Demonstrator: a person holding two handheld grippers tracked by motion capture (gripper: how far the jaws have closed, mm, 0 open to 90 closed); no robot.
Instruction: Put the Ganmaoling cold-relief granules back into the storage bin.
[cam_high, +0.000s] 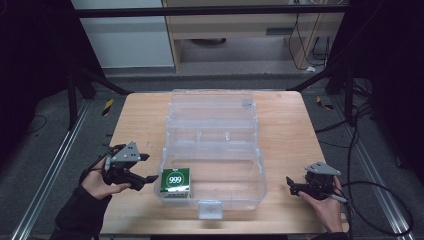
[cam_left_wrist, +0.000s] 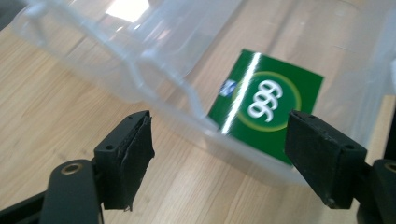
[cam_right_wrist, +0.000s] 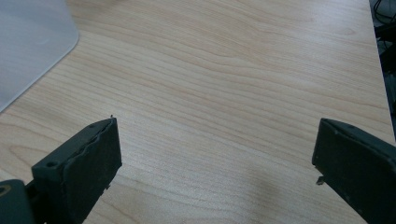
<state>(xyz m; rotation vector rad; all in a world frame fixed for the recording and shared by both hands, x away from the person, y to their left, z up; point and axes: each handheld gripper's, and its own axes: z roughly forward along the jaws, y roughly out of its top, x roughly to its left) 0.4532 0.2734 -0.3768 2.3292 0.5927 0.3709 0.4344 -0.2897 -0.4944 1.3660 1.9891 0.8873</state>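
Green "999" box (cam_high: 175, 182) lies flat in the near-left corner of the clear plastic bin (cam_high: 240, 192), just right of the left hand-held gripper (cam_high: 146, 167), whose jaws gape empty outside the wall, probably the nearer; right hand-held gripper (cam_high: 293, 186), also released, waits well apart on the worktop (cam_high: 135, 115)

green box (cam_left_wrist: 266, 105) corner hidden behind right claw pad (cam_left_wrist: 322, 158)

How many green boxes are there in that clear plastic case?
1. The green box marked 999 lies in the near left corner of the clear case, beside the left tool. The case is see-through, so nothing seems hidden.
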